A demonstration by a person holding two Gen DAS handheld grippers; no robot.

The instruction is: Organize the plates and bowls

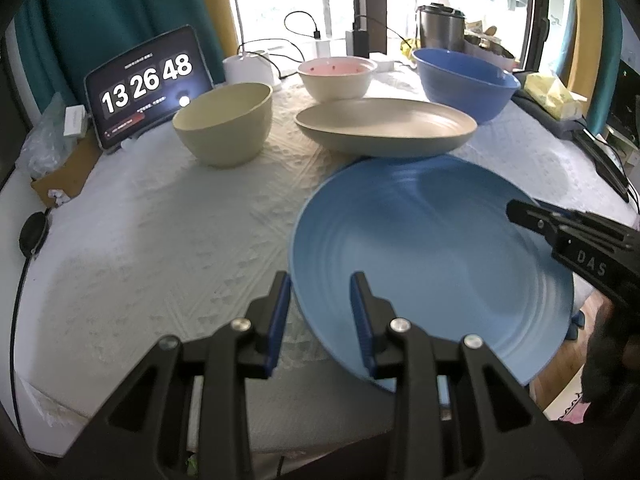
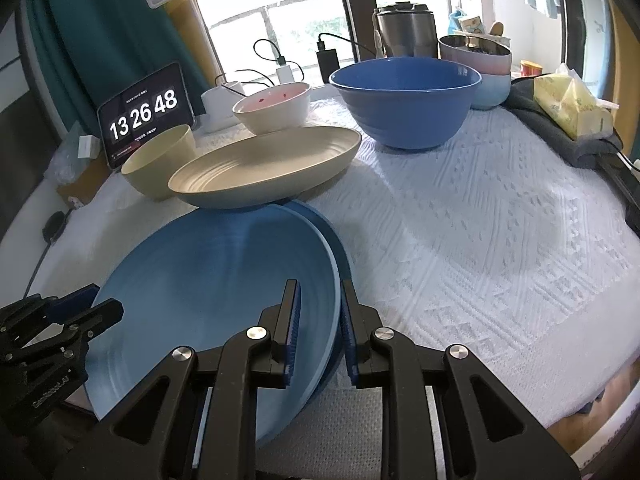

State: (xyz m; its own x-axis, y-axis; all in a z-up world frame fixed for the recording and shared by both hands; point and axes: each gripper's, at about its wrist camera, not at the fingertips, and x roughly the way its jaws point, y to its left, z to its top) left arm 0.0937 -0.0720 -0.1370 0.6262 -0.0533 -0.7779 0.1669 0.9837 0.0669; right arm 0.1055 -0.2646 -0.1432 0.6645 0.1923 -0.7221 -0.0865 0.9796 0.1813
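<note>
A light blue plate [image 1: 432, 256] is held tilted above the white tablecloth; it also shows in the right wrist view [image 2: 208, 288]. My right gripper [image 2: 318, 332] is shut on its right rim, and a darker blue plate [image 2: 340, 248] lies just under it. My left gripper [image 1: 320, 316] is open, its jaws astride the plate's left rim without pinching it. A beige plate [image 1: 384, 126] sits behind, touching the blue plate's far edge. A beige bowl [image 1: 226, 122], a pink-lined bowl [image 1: 338, 78] and a large blue bowl [image 1: 464, 80] stand farther back.
A tablet clock [image 1: 148, 84] leans at the back left. A steel pot [image 2: 406, 30], stacked pastel bowls [image 2: 486, 76], chargers with cables [image 1: 320, 40] and a yellow tissue pack [image 2: 570, 106] on a grey cloth line the back and right. The table's front edge is close.
</note>
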